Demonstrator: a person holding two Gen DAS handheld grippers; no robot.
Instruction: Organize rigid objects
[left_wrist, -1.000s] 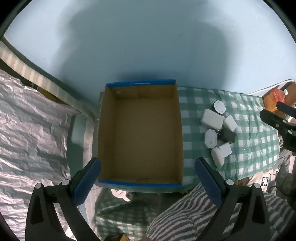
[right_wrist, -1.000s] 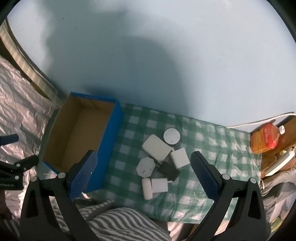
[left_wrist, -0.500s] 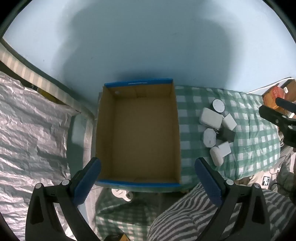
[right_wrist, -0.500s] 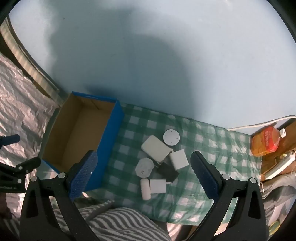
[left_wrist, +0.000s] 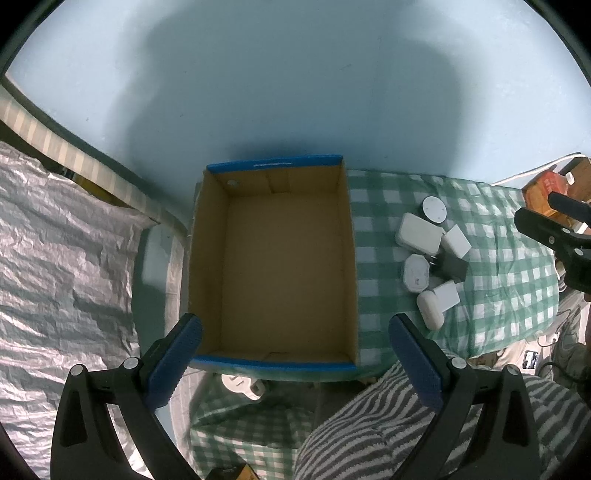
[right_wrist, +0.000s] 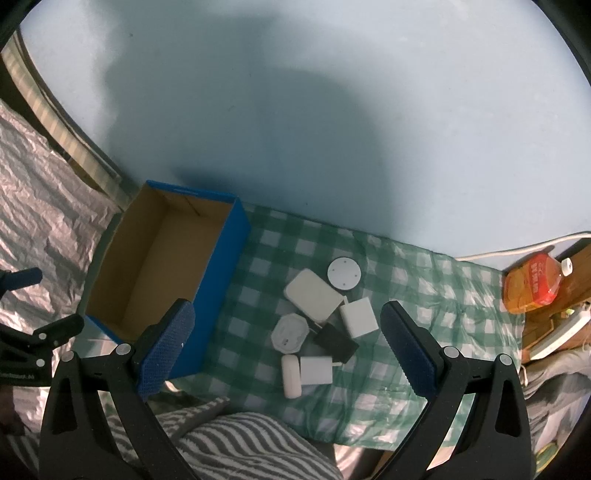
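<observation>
Hovering above the box (left_wrist: 280, 266), the left gripper (left_wrist: 295, 354) has its fingers spread wide and holds nothing. The right gripper (right_wrist: 284, 347) hangs over the cloth (right_wrist: 424, 288), equally wide apart and empty. The box is open, with bare cardboard inside and blue outer walls, and sits at the cloth's left end. Just beside it on the checked cloth lies a tight cluster: a white disc (right_wrist: 344, 273), a white pad (right_wrist: 313, 294), a white cube (right_wrist: 359, 318), a black adapter (right_wrist: 336, 342), an octagonal piece (right_wrist: 290, 331), a white plug (right_wrist: 316, 370) and a white case (right_wrist: 290, 376). A bottle (right_wrist: 532, 282) lies at the far right.
</observation>
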